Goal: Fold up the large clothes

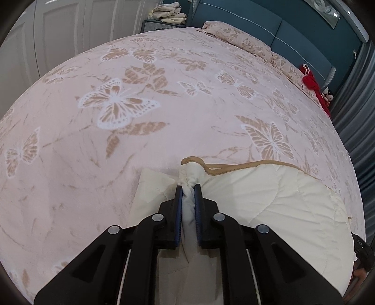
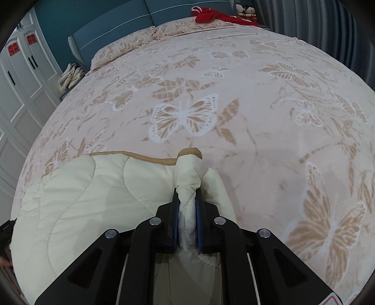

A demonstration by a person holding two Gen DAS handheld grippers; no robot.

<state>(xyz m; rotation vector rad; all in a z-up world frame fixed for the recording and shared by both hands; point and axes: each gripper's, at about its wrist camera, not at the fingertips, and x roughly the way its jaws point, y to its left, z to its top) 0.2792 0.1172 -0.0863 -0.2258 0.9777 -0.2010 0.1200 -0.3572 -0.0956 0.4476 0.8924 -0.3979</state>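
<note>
A cream quilted blanket [image 1: 269, 206] with a tan trim edge [image 1: 246, 167] lies on the near part of a pink butterfly-patterned bed [image 1: 164, 105]. My left gripper [image 1: 187, 187] is shut on a bunched corner of the blanket, cloth pinched between its blue pads. In the right wrist view the same blanket [image 2: 93, 199] spreads to the left, and my right gripper [image 2: 188, 191] is shut on the blanket's other bunched corner, whose trim [image 2: 189, 152] sticks out past the fingertips. Both grippers point down at the bed [image 2: 257, 93].
Patterned pillows [image 1: 246, 42] lie along a blue headboard [image 1: 269, 25]. A red garment [image 1: 311, 82] and small dolls [image 2: 245, 10] sit at the bed's far corner. Folded beige laundry [image 1: 170, 14] rests on a bedside stand. White wardrobe doors [image 2: 21, 93] stand at the left, grey curtains [image 1: 356, 117] at the right.
</note>
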